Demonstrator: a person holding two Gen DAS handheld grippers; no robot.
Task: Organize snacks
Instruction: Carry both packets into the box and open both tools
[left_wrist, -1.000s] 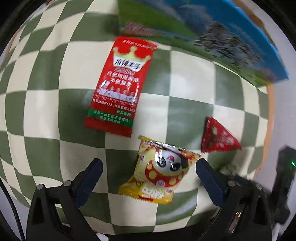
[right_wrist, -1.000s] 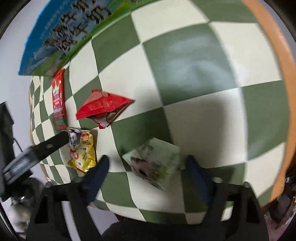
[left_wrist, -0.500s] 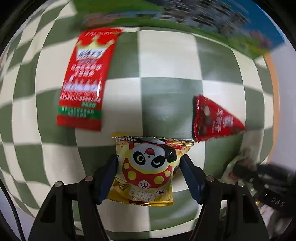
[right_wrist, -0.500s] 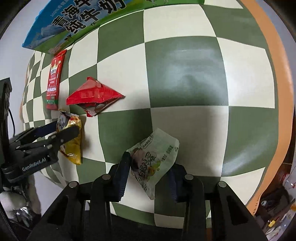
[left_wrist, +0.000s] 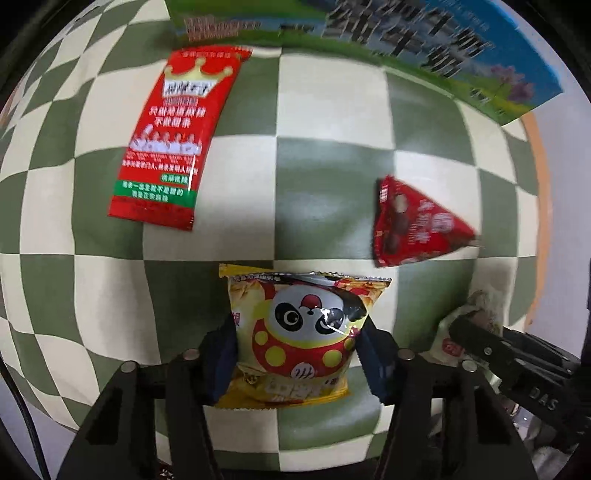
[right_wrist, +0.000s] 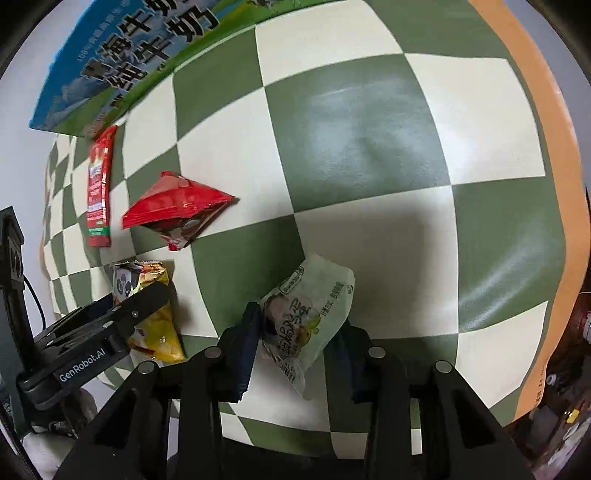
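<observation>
**Snacks gripped in both hands on the checked counter**

Left wrist view: the yellow panda packet (left_wrist: 299, 332) sits between the fingers of the left gripper (left_wrist: 297, 360), which are closing on it, with both blue pads already against its sides. The packet lies on the green-and-cream checked counter (left_wrist: 332, 177). Beyond it lie a long red sachet (left_wrist: 173, 136) to the left and a red triangular packet (left_wrist: 413, 225) to the right, both untouched and apart from each other. A blue-and-green milk carton box (left_wrist: 424, 55) lies along the far edge. The risk here, as I judge it, is the puffy packet: air-filled film can slip out of the pads as they squeeze, or crush what is inside if they squeeze too hard.

Right wrist view: the right gripper (right_wrist: 299, 350) is closed on a pale green snack packet (right_wrist: 310, 314), pinched near its lower half, with the upper half sticking out tilted over the counter. That off-centre hold could let the packet swing or slide free when lifted. The left gripper and its yellow packet are just beside it at lower left, so the two tools could knock together if both rise at once.
</observation>
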